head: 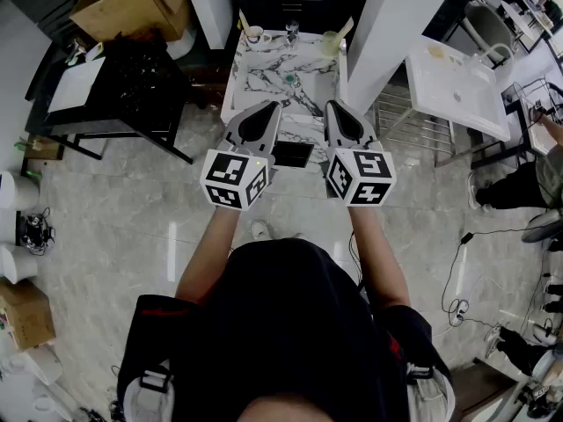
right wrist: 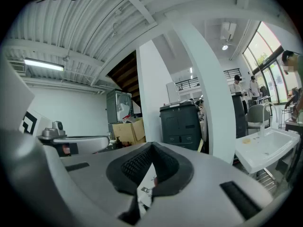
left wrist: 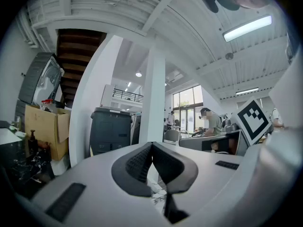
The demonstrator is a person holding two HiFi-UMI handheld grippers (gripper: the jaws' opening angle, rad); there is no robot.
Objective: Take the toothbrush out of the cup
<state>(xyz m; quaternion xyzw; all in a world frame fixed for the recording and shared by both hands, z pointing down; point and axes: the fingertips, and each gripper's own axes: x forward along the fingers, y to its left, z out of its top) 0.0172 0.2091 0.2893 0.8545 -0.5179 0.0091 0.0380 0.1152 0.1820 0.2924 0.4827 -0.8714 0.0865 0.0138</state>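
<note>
Looking down at a white marble table (head: 264, 82) on shiny pale floor tiles, black table (head: 114, 86) and cardboard box (head: 132, 7) off left, white sink (head: 453, 86) off right. Pale green cup (head: 331, 42) at the table's far edge with a thin stick poking out, probably the toothbrush (head: 347, 28), too tiny to say more. Left gripper (head: 274, 105) and right gripper (head: 330, 104) both pressed together on nothing, hovering at the near end, well apart from the cup.
</note>
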